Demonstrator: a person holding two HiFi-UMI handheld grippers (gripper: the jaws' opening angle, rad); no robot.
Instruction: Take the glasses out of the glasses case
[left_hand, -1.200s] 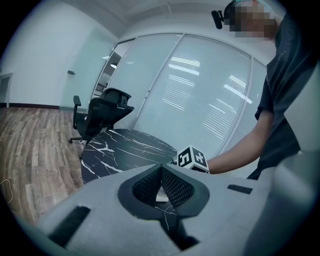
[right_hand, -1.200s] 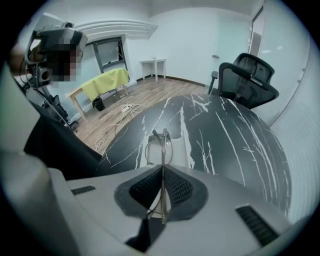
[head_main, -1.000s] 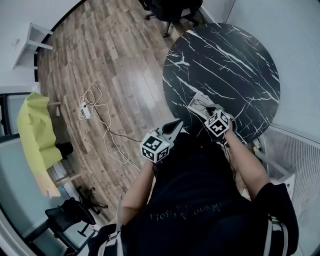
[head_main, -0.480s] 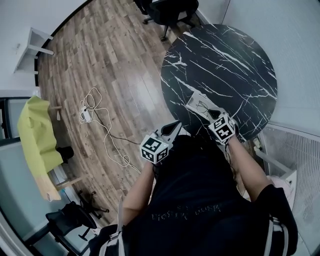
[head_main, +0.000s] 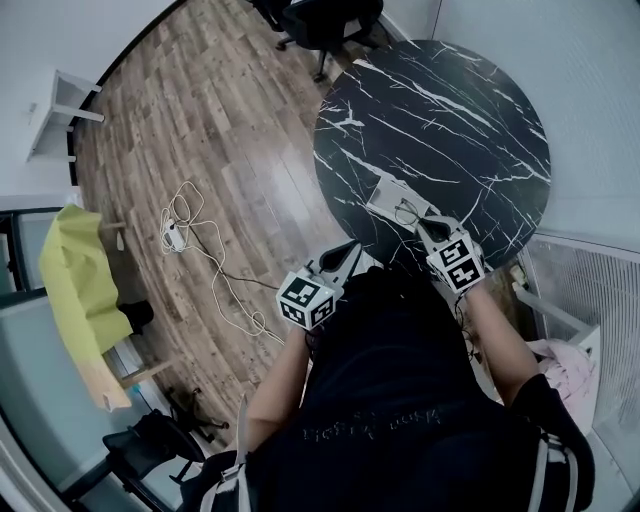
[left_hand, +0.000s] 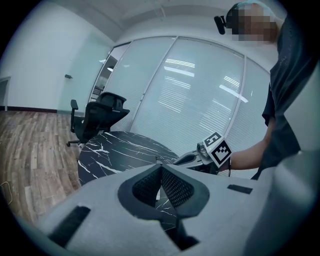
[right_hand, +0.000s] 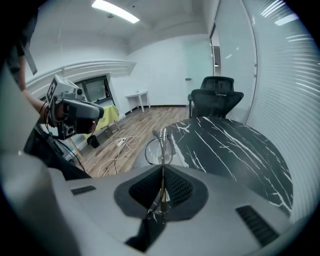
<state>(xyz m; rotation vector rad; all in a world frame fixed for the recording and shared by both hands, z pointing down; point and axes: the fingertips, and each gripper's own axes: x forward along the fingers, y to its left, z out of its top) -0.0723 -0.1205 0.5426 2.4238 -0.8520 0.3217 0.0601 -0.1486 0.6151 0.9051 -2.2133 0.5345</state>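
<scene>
- two grippers show in the head view. the right gripper (head_main: 428, 228) sits at the 6 o'clock rim of the black marble table (head_main: 470, 120), with the glasses (head_main: 406, 213) at its tips. the pale glasses case (head_main: 382, 190) lies just beyond them, toward 10 o'clock.
- compared with a second ago, the right gripper has drawn back toward the person. the glasses now sit at the case's near end rather than over it, so i judge they are out, or nearly out.
- the left gripper (head_main: 348, 252) hangs off the table at 8 o'clock from the case, much as it did earlier.
- left gripper view: the left gripper (left_hand: 160, 169) has its jaws pressed together with nothing between them. the right gripper (left_hand: 192, 159) shows at 2 o'clock, over the table (left_hand: 115, 147).
- right gripper view: the right gripper (right_hand: 162, 172) is clamped on the glasses (right_hand: 159, 150). the thin frame runs up between the pads and one lens loop stands clear above the table (right_hand: 235, 150).
- what remains, i judge, is setting the glasses down away from the case.
</scene>
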